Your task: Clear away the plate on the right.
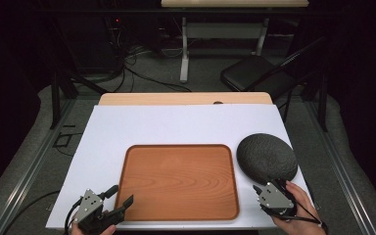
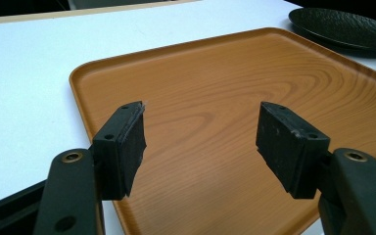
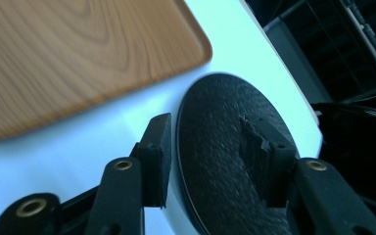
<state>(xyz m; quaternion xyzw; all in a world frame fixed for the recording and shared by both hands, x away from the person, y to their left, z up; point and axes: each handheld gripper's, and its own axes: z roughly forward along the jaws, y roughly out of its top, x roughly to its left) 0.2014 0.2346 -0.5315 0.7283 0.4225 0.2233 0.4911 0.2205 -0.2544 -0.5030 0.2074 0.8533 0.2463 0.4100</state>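
The black textured plate (image 1: 267, 157) lies flat on the white table cover (image 1: 176, 122), at three o'clock of the wooden tray (image 1: 178, 181) and just beside it. It reads as an oval, long axis running from ten toward four o'clock. The right gripper (image 1: 270, 185) straddles the plate's near rim, jaws spread; contact with the pads appears absent, though blur leaves this uncertain. The left gripper (image 1: 119, 196) sits at the tray's seven o'clock corner, jaws spread, gripping nothing.

A lab or recording studio: dark walls, loose cables (image 1: 127, 68) on the floor, a folding chair (image 1: 254, 73), metal rails (image 1: 34, 161) flanking the white-covered counter (image 1: 176, 122).
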